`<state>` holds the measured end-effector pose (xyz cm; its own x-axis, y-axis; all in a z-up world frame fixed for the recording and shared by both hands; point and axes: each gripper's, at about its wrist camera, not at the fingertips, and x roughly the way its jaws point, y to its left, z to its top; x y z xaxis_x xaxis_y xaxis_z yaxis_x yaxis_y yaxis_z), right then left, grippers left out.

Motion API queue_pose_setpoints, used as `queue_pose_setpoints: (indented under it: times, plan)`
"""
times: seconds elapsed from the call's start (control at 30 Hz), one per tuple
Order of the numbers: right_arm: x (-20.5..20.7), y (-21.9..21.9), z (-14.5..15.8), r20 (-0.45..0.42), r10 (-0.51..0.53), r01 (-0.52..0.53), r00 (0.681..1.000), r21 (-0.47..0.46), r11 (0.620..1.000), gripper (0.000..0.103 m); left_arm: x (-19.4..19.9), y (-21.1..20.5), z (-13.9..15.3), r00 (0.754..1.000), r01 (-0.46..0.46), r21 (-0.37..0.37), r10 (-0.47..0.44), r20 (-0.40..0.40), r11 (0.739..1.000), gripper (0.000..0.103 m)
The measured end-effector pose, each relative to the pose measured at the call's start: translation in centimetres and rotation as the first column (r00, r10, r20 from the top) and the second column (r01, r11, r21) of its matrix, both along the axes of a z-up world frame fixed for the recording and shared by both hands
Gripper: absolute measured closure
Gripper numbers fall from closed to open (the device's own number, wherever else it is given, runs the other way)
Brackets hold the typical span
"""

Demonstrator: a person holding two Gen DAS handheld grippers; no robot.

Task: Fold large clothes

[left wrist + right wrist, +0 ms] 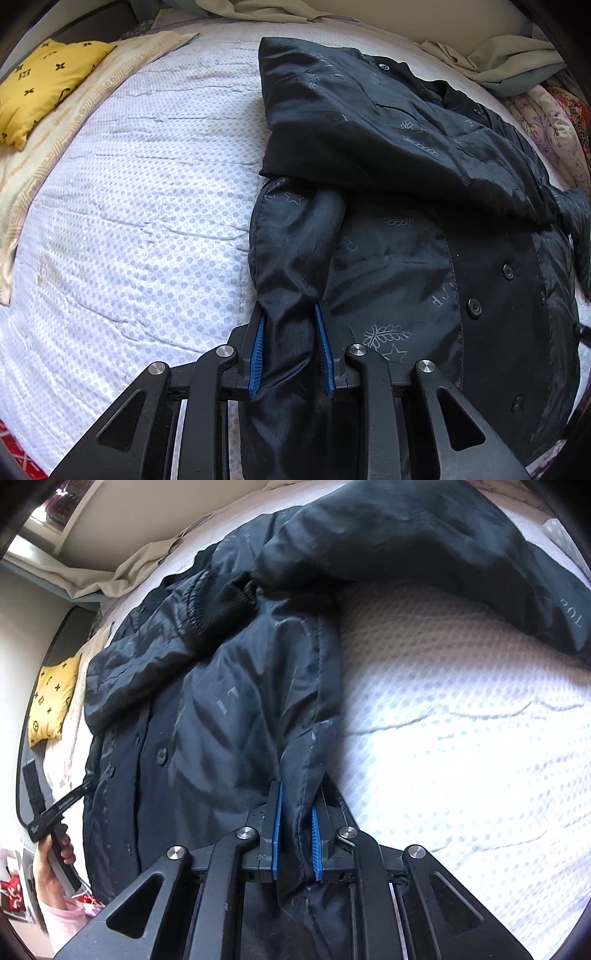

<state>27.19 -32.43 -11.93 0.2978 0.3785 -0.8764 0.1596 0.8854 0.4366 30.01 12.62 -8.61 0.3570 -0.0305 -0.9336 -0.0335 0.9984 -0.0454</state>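
We've got the black jacket (424, 229) spread on the bed (129, 221), one sleeve folded across it. Left tool (288, 314) clamped on its near-left hem, right tool (297, 797) pinching the near-right edge.

Left gripper (290, 314) clamped on a bunched fold of the black jacket (424, 229) at its near left edge, blue pads (257, 354) pressing the fabric from both sides. Jacket lies buttoned, one sleeve folded across, on white dotted mattress (140, 206). Yellow patterned pillow (44, 81) far left.
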Motion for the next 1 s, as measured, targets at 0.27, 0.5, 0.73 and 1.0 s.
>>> queue_pose_setpoints:
  times: [0.27,0.5,0.73,1.0]
  plan:
    - [-0.6,-2.4,0.5,0.026,-0.124,0.121,0.992,0.097,0.988,0.055,0.8,-0.6,1.2,1.0,-0.017,0.054,0.016,0.012,0.998,0.069]
    - [-2.6,-12.5,3.0,0.123,-0.489,0.457,0.863,0.222,0.862,0.049,1.2,-1.3,3.5,0.995,-0.056,0.025,0.054,0.089,0.998,0.055]
    - [-4.4,-20.5,0.6,0.081,-0.759,0.715,0.646,0.284,0.638,0.045,0.6,-3.2,7.3,0.951,-0.069,0.028,0.058,0.303,0.997,0.022]
    - [-2.6,-23.0,-2.5,0.064,-0.829,0.774,0.555,0.325,0.543,0.045,0.1,-5.7,8.2,0.914,-0.03,0.015,0.021,0.405,0.999,0.017]
